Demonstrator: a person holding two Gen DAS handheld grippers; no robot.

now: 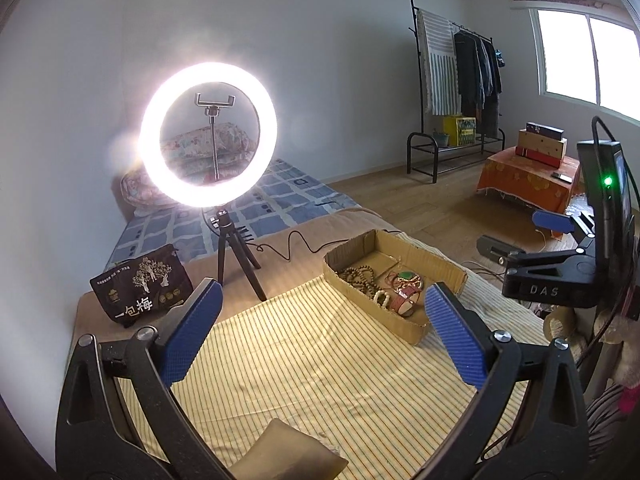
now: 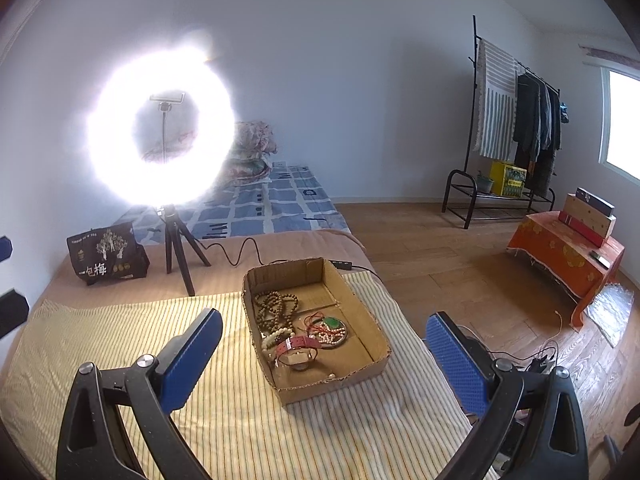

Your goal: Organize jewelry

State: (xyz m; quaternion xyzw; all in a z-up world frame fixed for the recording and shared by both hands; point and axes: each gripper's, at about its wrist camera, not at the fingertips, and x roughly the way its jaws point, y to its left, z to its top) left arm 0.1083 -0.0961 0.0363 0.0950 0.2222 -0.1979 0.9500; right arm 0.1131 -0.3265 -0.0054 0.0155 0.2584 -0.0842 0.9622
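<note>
Now both my claws, left [image 1: 320, 300] and right [image 2: 324, 334], gape wide, empty, short of box [image 2: 372, 312]. All jewelry seems boxed; next, pick beads [image 2: 276, 308] gently.

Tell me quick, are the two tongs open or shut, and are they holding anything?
Left tongs: open wide, holding nothing, above the yellow striped cloth.
Right tongs: open, holding nothing, in front of the brown cardboard tray of jewelry.

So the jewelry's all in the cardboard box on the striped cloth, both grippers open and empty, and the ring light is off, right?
Not quite: the ring light is on, glowing bright in both wrist views. The rest stands: the jewelry lies in the cardboard box on the striped cloth, and the left gripper and right gripper are open and empty.
</note>
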